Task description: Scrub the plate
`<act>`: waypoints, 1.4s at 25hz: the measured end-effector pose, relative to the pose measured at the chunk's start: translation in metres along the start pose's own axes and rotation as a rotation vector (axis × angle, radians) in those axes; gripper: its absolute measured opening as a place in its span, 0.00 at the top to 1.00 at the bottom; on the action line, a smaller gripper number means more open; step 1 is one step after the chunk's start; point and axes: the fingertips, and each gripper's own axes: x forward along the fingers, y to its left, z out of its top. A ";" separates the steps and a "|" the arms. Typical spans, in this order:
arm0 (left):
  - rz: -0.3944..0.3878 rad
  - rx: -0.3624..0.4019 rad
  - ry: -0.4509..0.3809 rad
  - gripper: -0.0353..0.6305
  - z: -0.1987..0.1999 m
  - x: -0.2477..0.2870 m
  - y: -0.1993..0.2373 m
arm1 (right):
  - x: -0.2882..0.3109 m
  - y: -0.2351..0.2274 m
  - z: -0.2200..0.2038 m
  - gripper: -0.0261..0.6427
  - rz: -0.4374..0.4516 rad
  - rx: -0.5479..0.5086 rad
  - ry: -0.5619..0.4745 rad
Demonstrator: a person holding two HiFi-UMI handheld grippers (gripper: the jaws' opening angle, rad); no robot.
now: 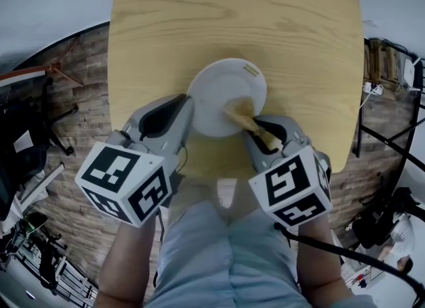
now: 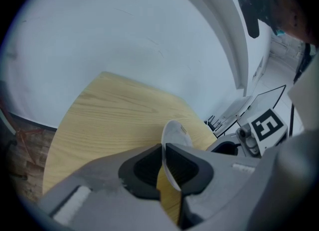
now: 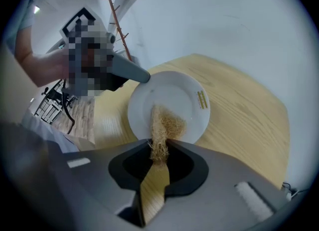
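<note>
Looking down from above the person's head, the white plate (image 1: pixel 226 84) is sitting on the pale wooden table (image 1: pixel 232 14), near its front edge and about midway across, with a gripper coming in from either side. That view is not showing the bite of either tool clearly; the gripper views are filling that in. The left gripper view is looking along the left gripper (image 2: pixel 163 163), whose jaws are clenched on the plate's left rim. The plate is showing there almost edge-on as a thin white sliver pinched between the dark pads, and the marker cube (image 2: pixel 264 124) of the other tool is showing off to the right. The right gripper view is giving the plate's face instead. There the right gripper (image 3: pixel 159 158) is grasping a tan, fibrous scrubber (image 3: pixel 164 123) between its closed jaws. The scrubber's frayed end is lying on the near part of the plate's inner surface, reaching toward the centre. From this side the plate is looking round, shallow and glossy, plain white apart from a small yellow mark (image 3: pixel 201 99) near its far right rim. The tip of the left tool is showing at the rim on the opposite side.
</note>
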 end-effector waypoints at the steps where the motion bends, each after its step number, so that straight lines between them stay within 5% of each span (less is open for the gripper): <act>1: -0.006 -0.009 0.003 0.88 -0.002 0.001 0.003 | 0.000 -0.003 -0.003 0.86 -0.007 0.006 0.007; 10: -0.032 0.063 0.036 0.87 -0.011 0.010 0.018 | 0.002 -0.005 -0.003 0.86 -0.017 -0.007 0.038; 17: 0.045 0.154 0.068 0.87 -0.020 0.004 0.034 | 0.000 -0.004 0.001 0.86 -0.025 -0.015 0.042; 24: 0.083 0.140 -0.037 0.87 0.001 -0.021 0.030 | -0.006 -0.007 -0.003 0.86 -0.054 -0.015 0.051; 28: 0.103 0.158 -0.117 0.87 0.022 -0.041 0.014 | -0.031 -0.035 -0.015 0.86 -0.142 0.012 0.059; 31: 0.126 0.172 -0.216 0.87 0.046 -0.065 -0.006 | -0.066 -0.054 0.001 0.86 -0.218 0.031 -0.072; 35: 0.206 0.231 -0.448 0.87 0.089 -0.112 -0.052 | -0.140 -0.064 0.052 0.86 -0.285 0.018 -0.399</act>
